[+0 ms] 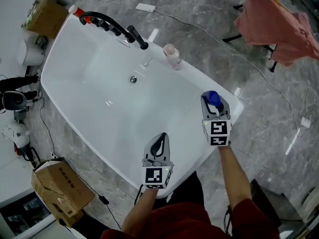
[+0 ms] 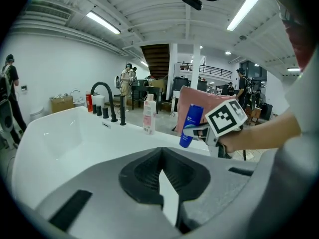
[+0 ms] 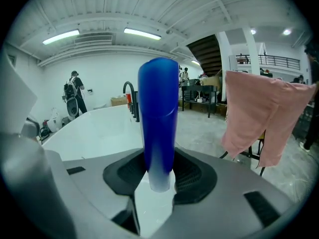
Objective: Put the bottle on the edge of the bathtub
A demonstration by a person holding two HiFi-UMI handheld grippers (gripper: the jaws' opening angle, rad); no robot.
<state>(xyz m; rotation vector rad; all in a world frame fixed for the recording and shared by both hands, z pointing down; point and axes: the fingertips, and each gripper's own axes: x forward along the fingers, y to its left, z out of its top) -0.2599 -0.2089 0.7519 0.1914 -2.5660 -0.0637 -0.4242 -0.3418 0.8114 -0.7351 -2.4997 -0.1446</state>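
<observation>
My right claw [image 1: 213, 103] holds the bottle [image 1: 213, 97] above the right rim of the bathtub [image 1: 89, 108]. My left claw [image 1: 159, 142] hovers over the near rim. A second bottle [image 1: 172, 56] stands on the far rim, right of the faucet [image 1: 112, 24].

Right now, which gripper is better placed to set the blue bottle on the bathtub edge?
Right. The right gripper holds the blue bottle over the bathtub edge; the left gripper is shut, empty and away from the bottle.
</observation>
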